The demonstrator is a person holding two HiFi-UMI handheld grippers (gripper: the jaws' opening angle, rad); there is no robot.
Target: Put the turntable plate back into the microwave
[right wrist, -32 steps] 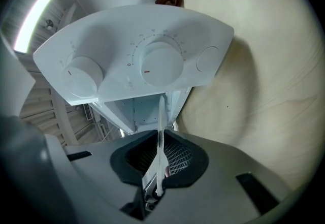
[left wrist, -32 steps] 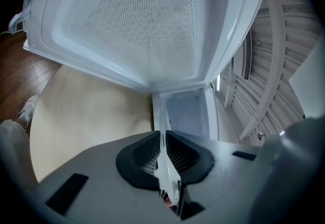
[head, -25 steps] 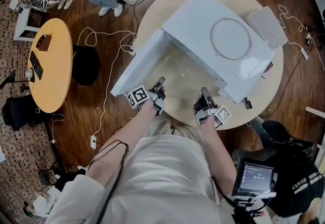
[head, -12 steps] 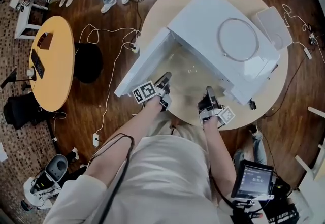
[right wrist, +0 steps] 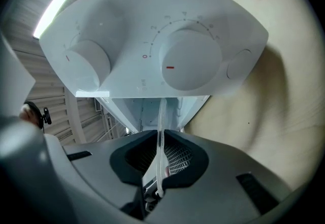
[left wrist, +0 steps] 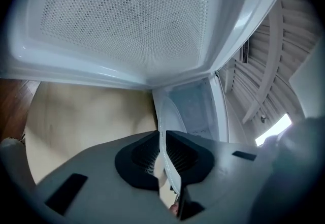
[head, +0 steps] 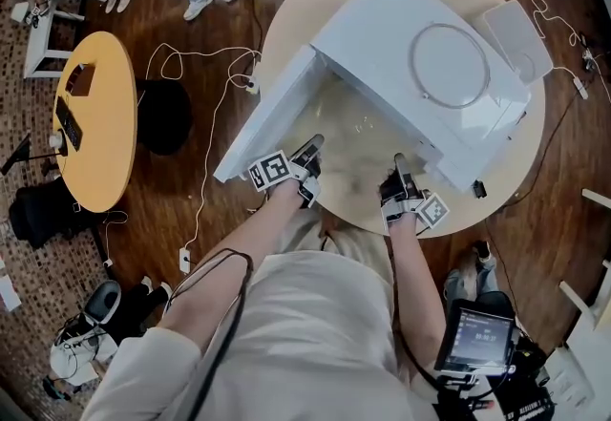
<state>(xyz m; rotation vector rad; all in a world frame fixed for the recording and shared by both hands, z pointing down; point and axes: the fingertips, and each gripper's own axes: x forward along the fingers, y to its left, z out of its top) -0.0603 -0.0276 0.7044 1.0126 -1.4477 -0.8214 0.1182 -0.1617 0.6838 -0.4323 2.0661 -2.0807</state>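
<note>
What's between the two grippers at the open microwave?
The clear turntable plate, its rim clamped by the left gripper and right gripper; the head view shows it.

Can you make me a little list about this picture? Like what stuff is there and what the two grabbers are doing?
place: microwave on a round table
door: open, swung out to the left
plate: clear glass, at the microwave's open front, carried between the two grippers
left gripper: shut on the plate's left edge
right gripper: shut on the plate's right edge
on top of microwave: a ring
knobs: two, on the front panel
</note>
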